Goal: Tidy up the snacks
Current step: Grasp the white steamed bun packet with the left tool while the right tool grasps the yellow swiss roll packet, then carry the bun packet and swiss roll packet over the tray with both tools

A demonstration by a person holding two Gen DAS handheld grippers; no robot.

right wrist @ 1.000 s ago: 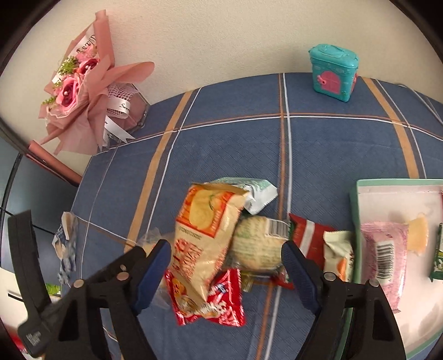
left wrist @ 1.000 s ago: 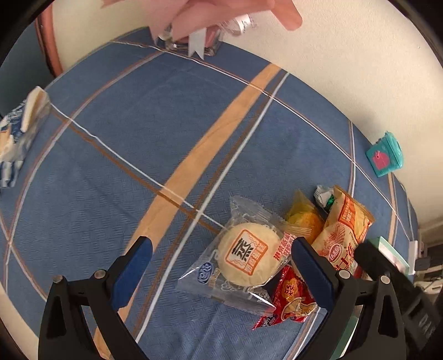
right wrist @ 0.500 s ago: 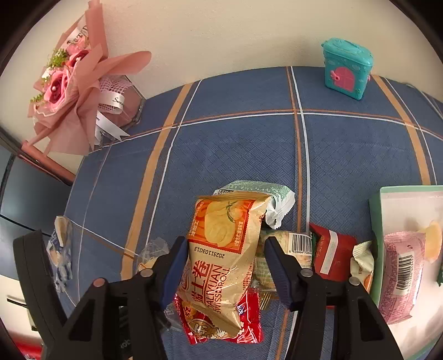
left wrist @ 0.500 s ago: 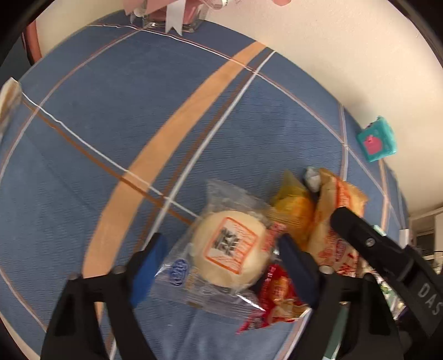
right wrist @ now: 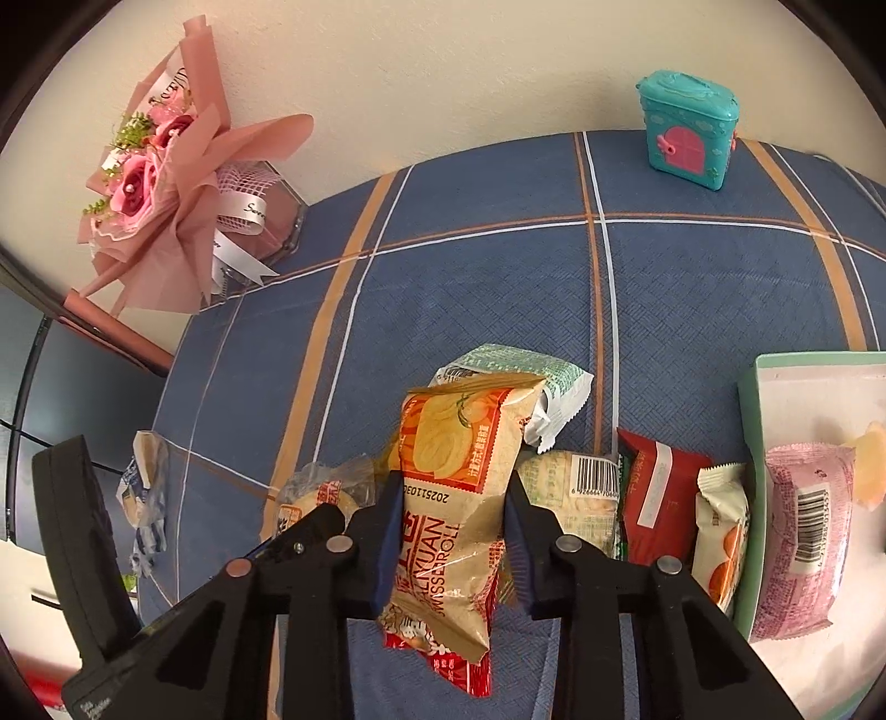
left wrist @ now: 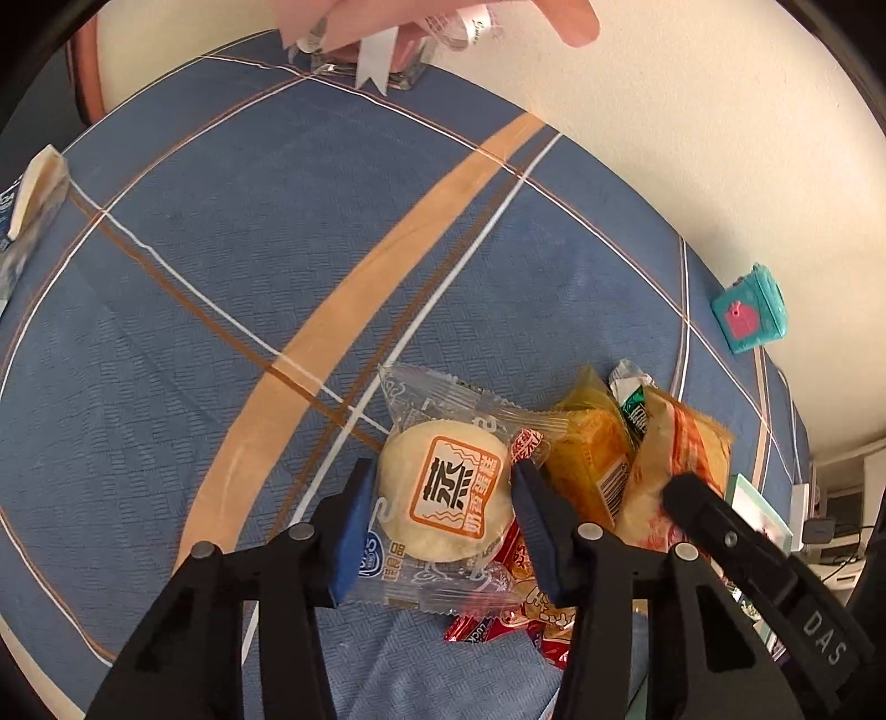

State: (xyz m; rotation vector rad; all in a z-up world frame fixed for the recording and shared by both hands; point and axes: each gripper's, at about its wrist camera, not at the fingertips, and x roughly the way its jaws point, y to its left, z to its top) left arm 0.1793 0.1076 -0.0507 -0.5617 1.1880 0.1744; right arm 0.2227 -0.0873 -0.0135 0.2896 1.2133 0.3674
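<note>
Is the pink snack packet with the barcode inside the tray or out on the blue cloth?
Inside. The pink snack packet lies on the white floor of the green-rimmed tray, right of its rim.

The room is bright, with soft, even light falling from above and a bit to one side, so the cream wall [right wrist: 470,72] glows and the blue checked cloth [left wrist: 232,266] shows its weave clearly. Shadows are faint; only a soft dark patch sits under the pile of snack packets [right wrist: 554,487]. Shiny wrappers catch small white glints, most of all on the clear bun packet [left wrist: 443,493]. Both pictures bulge like a fishbowl: the cloth's straight stripes bend into arcs, and the corners go black. Focus is sharp in the middle, while the pink bouquet [left wrist: 432,22] at the top edge of the left view smears into a blur.
</note>
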